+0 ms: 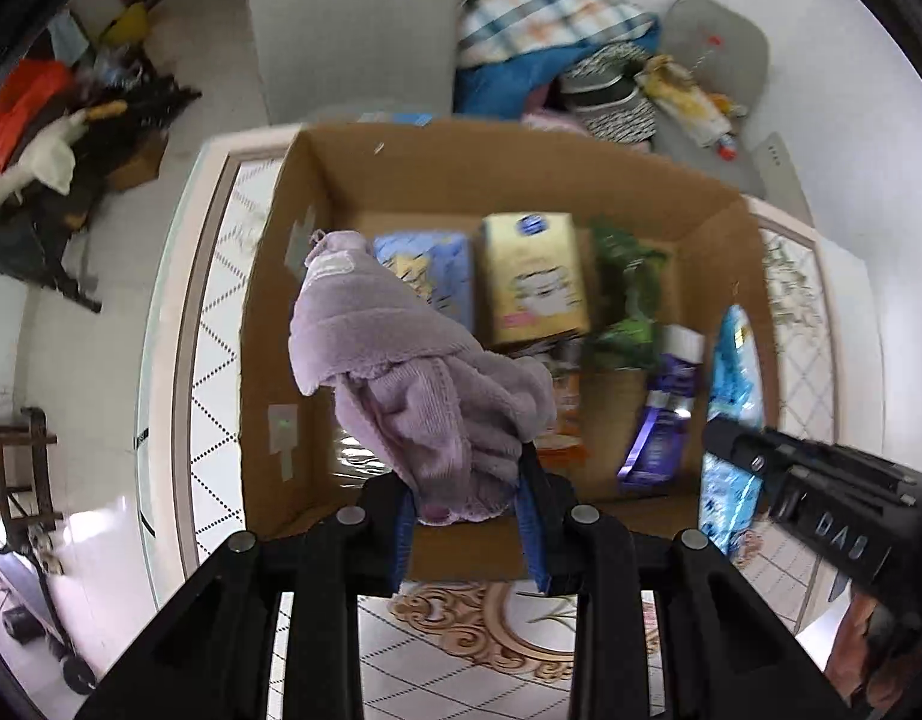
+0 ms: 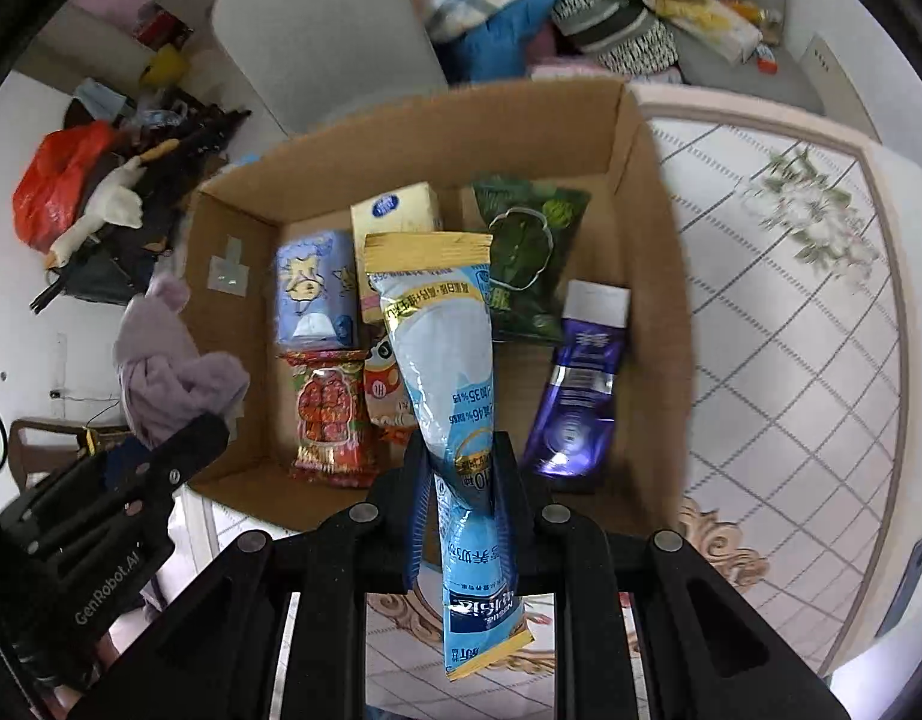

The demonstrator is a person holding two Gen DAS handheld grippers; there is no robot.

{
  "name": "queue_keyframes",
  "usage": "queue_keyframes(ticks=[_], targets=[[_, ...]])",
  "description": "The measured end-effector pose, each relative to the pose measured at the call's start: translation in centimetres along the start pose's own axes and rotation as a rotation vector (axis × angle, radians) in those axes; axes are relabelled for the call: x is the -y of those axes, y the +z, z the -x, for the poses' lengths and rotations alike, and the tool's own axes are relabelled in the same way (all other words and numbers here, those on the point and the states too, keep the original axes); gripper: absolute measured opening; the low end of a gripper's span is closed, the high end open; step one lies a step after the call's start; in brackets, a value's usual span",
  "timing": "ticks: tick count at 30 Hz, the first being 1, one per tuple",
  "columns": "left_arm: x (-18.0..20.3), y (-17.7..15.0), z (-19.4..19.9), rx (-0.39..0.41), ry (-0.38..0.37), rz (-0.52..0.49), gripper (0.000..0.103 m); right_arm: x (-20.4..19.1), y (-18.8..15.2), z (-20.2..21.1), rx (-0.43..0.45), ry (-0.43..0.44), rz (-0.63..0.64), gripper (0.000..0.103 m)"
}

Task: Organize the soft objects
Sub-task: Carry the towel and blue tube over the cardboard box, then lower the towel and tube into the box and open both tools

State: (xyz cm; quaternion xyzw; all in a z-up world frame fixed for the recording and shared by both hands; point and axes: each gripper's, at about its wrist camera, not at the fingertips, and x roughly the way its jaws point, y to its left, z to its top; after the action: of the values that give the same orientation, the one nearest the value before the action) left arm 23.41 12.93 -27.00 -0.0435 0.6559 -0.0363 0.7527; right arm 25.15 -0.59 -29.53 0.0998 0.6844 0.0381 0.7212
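My left gripper point(image 1: 469, 480) is shut on a lilac fleece cloth point(image 1: 401, 360) and holds it above the near left part of an open cardboard box point(image 1: 508, 174). My right gripper point(image 2: 461, 468) is shut on a light blue pouch with gold ends point(image 2: 449, 360), held above the box point(image 2: 520, 114). The cloth point(image 2: 167, 372) and left gripper show at the left of the right wrist view. The blue pouch point(image 1: 733, 384) and right gripper show at the right of the left wrist view.
Inside the box lie a blue tissue pack point(image 2: 314, 294), a yellow pack point(image 2: 395, 216), a green bag point(image 2: 529, 252), a purple pouch point(image 2: 580, 384) and a red snack bag point(image 2: 332, 414). The box stands on a patterned table point(image 2: 790, 312). A grey chair point(image 1: 353, 24) stands behind.
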Motion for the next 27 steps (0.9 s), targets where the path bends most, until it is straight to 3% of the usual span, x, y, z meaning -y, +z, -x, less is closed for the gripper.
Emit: queue_keyframes(ticks=[11,17,20,22,27], targets=[[-2.3,0.1,-5.7,-0.121,-0.013,0.013,0.03,0.7,3.1,-8.4,-0.05,-0.101,-0.027,0.021],[-2.6,0.0,-6.4,-0.156,0.01,0.025,0.032,-0.1,3.7,-9.3,-0.045,-0.127,-0.008,0.023],[-2.7,0.1,-6.4,-0.164,0.005,0.038,0.035,0.3,3.7,-9.3,-0.049,-0.1,-0.023,0.035],[-2.8,0.1,-6.2,-0.167,0.021,0.045,0.037,0.5,3.8,-9.1,-0.049,-0.091,-0.027,0.049],[-3.3,0.2,-4.3,-0.126,0.024,0.063,0.051,0.8,3.4,-7.6,-0.026,-0.096,-0.013,0.061]])
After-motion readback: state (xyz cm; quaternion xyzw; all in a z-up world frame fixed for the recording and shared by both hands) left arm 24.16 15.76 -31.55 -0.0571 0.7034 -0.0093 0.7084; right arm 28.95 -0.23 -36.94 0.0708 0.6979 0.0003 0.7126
